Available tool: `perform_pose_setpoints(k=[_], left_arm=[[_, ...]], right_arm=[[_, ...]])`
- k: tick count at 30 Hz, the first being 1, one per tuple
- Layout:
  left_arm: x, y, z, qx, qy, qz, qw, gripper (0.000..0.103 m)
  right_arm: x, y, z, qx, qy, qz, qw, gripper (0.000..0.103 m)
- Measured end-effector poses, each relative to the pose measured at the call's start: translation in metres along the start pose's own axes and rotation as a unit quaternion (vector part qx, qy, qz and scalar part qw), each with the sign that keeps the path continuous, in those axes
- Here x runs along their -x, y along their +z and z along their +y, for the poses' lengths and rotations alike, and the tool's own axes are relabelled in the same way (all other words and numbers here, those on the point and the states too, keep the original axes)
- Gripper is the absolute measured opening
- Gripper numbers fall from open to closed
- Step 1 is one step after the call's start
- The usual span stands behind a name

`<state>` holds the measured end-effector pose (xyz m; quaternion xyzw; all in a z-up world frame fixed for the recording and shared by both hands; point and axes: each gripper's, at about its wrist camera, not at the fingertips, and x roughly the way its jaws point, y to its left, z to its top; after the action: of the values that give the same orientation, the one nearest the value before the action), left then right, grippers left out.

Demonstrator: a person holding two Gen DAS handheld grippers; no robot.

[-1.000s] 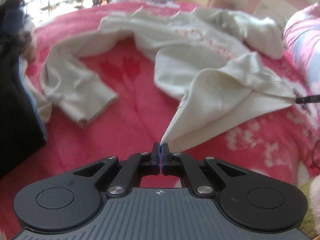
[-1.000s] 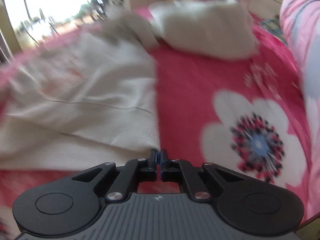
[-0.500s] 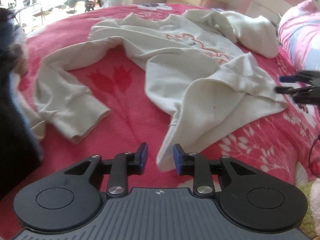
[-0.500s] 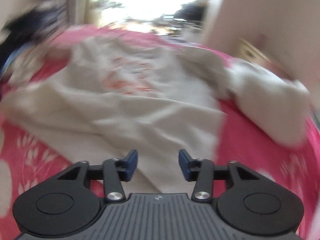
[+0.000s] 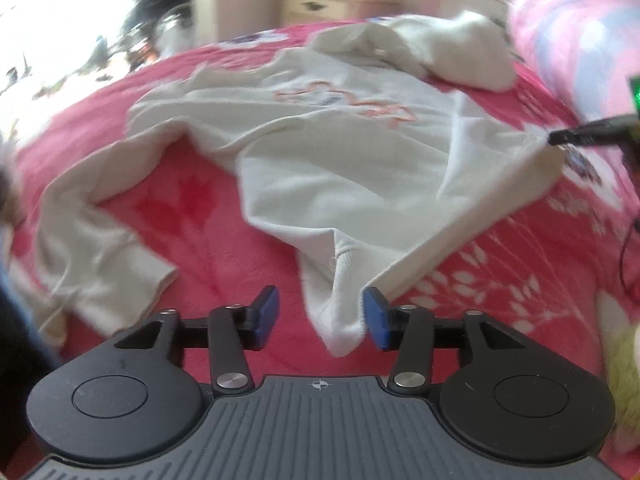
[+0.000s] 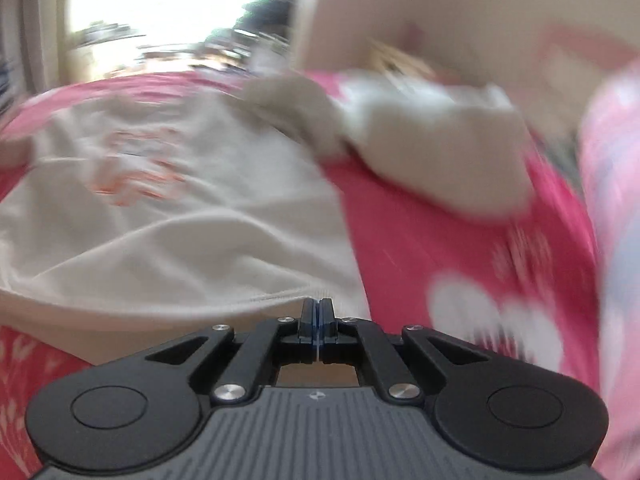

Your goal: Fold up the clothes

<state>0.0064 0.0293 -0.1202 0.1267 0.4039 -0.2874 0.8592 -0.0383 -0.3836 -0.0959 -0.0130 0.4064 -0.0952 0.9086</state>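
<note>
A cream sweatshirt [image 5: 340,152] with an orange print lies spread on a red flowered bedcover [image 5: 192,208]. One sleeve [image 5: 92,248] trails off to the left, and the hood [image 5: 460,56] is bunched at the far end. My left gripper [image 5: 320,316] is open and its jaws are still opening. The hem corner lies loose between the blue pads [image 5: 376,320], which do not press on it. My right gripper [image 6: 317,312] is shut on the hem of the sweatshirt [image 6: 180,232]. In the left wrist view the tip of the right gripper [image 5: 560,136] draws that edge into a point.
A pink and blue quilt [image 5: 580,32] is heaped along the bed's right side. A cream nightstand [image 5: 336,4] stands behind the bed. Dark clothes [image 5: 16,340] are piled at the left edge. A bright window fills the far left.
My left gripper has let go of the hem corner and spread wider; the corner has dropped onto the bed. My right gripper opened, swung over and shut again on the hem.
</note>
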Motion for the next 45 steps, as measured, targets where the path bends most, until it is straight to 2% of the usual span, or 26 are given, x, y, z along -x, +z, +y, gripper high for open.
perform_pose_setpoints(k=[3,8,14,17,19,20,25,29,30,32,34,35,40,41,42,44,45], left_arm=[[-0.005,-0.001,-0.018,-0.053,0.003,0.003,0.9986,0.048],[-0.004,-0.003,-0.041,-0.121,0.027,-0.009,0.9922,0.048],[-0.011,-0.006,-0.064,-0.182,0.031,-0.016,0.9827,0.049],[-0.025,-0.015,-0.08,-0.229,0.065,-0.01,0.9712,0.05],[-0.033,-0.017,-0.085,-0.241,0.096,-0.007,0.9658,0.05],[-0.034,-0.017,-0.085,-0.237,0.107,-0.008,0.9656,0.049],[-0.024,-0.004,-0.069,-0.16,0.128,-0.044,0.9778,0.048],[-0.027,0.009,-0.054,-0.105,0.119,-0.041,0.9865,0.048],[-0.032,0.009,-0.054,-0.109,0.122,-0.033,0.986,0.047],[-0.043,0.008,-0.056,-0.123,0.129,-0.019,0.9838,0.033],[-0.044,0.009,-0.052,-0.102,0.126,-0.015,0.9867,0.026],[-0.043,0.011,-0.05,-0.09,0.125,-0.017,0.9879,0.018],[-0.036,0.02,-0.045,-0.045,0.131,-0.035,0.9897,0.015],[-0.035,0.021,-0.044,-0.038,0.132,-0.036,0.9899,0.015],[-0.035,0.022,-0.042,-0.031,0.133,-0.036,0.9899,0.015],[-0.034,0.022,-0.04,-0.02,0.139,-0.035,0.9895,0.015],[-0.034,0.022,-0.039,-0.013,0.141,-0.035,0.9893,0.015]], right_arm=[[-0.008,-0.007,-0.013,-0.056,0.005,0.016,0.998,0.0],[-0.009,0.0,-0.007,-0.057,0.01,0.001,0.998,0.0],[0.006,0.011,-0.027,-0.098,0.027,-0.036,0.994,0.0],[0.011,0.02,-0.028,-0.108,0.036,-0.045,0.993,0.0],[0.012,0.023,-0.027,-0.107,0.037,-0.049,0.992,0.0],[0.012,0.023,-0.027,-0.108,0.037,-0.05,0.992,0.0],[0.013,0.024,-0.026,-0.112,0.04,-0.054,0.991,0.0],[0.011,0.02,-0.027,-0.117,0.043,-0.053,0.991,0.0],[0.009,0.019,-0.027,-0.12,0.045,-0.051,0.99,0.0],[0.006,0.017,-0.026,-0.123,0.046,-0.047,0.99,0.0],[0.002,0.016,-0.024,-0.118,0.046,-0.043,0.991,0.001],[0.0,0.016,-0.023,-0.114,0.045,-0.04,0.992,0.001],[-0.016,0.01,-0.014,-0.063,0.031,-0.016,0.997,0.004],[-0.02,0.006,-0.011,-0.046,0.025,-0.012,0.999,0.01],[-0.024,0.002,-0.007,-0.028,0.016,-0.007,0.999,0.021],[-0.03,-0.007,-0.003,-0.006,-0.001,0.002,1.0,0.034],[-0.032,-0.011,-0.002,0.002,-0.008,0.006,1.0,0.036]])
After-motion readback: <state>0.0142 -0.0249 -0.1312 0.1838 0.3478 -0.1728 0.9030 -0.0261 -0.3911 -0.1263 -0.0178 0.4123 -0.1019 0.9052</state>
